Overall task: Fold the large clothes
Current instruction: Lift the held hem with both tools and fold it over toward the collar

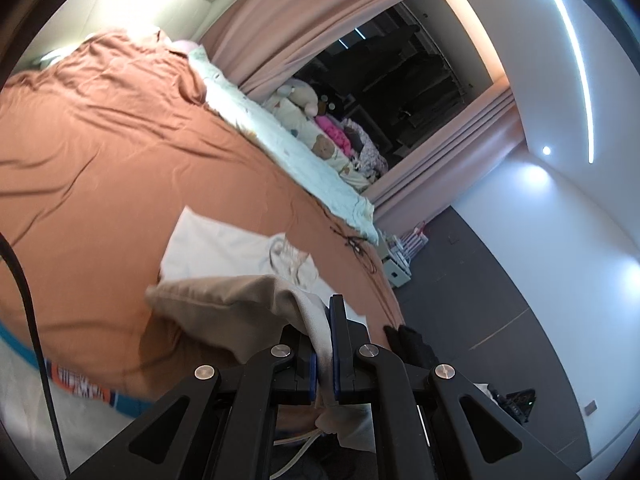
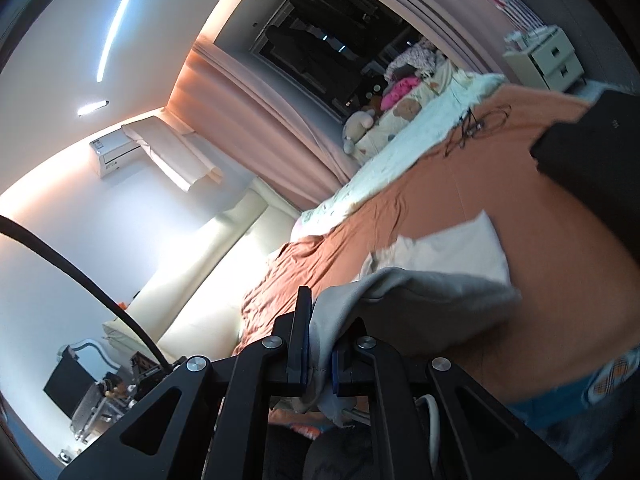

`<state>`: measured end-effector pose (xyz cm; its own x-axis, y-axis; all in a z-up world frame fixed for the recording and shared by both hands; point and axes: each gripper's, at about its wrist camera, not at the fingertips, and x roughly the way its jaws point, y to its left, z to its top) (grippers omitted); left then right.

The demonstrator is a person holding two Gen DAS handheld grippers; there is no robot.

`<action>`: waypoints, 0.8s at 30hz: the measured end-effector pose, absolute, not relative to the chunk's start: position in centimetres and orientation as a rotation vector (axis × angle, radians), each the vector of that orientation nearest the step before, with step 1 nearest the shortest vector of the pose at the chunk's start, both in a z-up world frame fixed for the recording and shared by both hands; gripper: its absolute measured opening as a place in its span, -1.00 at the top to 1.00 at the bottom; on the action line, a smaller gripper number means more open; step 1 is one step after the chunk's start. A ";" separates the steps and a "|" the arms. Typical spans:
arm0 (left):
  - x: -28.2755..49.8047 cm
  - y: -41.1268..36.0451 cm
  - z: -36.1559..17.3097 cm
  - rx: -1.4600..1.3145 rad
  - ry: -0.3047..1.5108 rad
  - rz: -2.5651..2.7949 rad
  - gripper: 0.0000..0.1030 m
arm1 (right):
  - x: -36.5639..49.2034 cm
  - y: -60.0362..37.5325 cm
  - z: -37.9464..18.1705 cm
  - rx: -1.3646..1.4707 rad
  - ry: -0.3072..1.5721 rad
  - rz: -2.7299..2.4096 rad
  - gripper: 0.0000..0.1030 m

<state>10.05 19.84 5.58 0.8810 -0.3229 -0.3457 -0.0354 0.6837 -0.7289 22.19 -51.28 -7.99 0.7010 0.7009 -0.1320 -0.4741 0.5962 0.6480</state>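
A beige garment (image 1: pixel 224 300) hangs lifted above the orange bed cover (image 1: pixel 100 152). My left gripper (image 1: pixel 325 332) is shut on one edge of it; the cloth runs between the fingers and droops to the left. My right gripper (image 2: pixel 320 328) is shut on another edge of the same beige garment (image 2: pixel 432 292), which drapes to the right. A folded white garment (image 1: pixel 224 248) lies flat on the bed just beyond it, also in the right wrist view (image 2: pixel 452 248).
A pale blanket (image 1: pixel 288 144) and soft toys (image 1: pixel 304 96) line the bed's far side by pink curtains (image 1: pixel 320 20). A black cable (image 2: pixel 472 124) lies on the cover. A dark object (image 2: pixel 592 168) sits at right. A white drawer unit (image 2: pixel 552 60) stands on the floor.
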 end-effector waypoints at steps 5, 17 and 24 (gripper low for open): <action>15.2 20.9 7.0 -0.781 0.477 -0.147 0.90 | 26.5 -49.7 -6.3 0.582 0.390 0.682 0.92; 28.8 23.1 4.5 -0.727 0.571 -0.061 0.90 | 38.9 -44.3 -5.3 0.528 0.471 0.565 0.92; 34.9 24.1 -0.3 -0.720 0.657 -0.014 0.90 | 45.2 -40.7 -6.8 0.526 0.573 0.495 0.92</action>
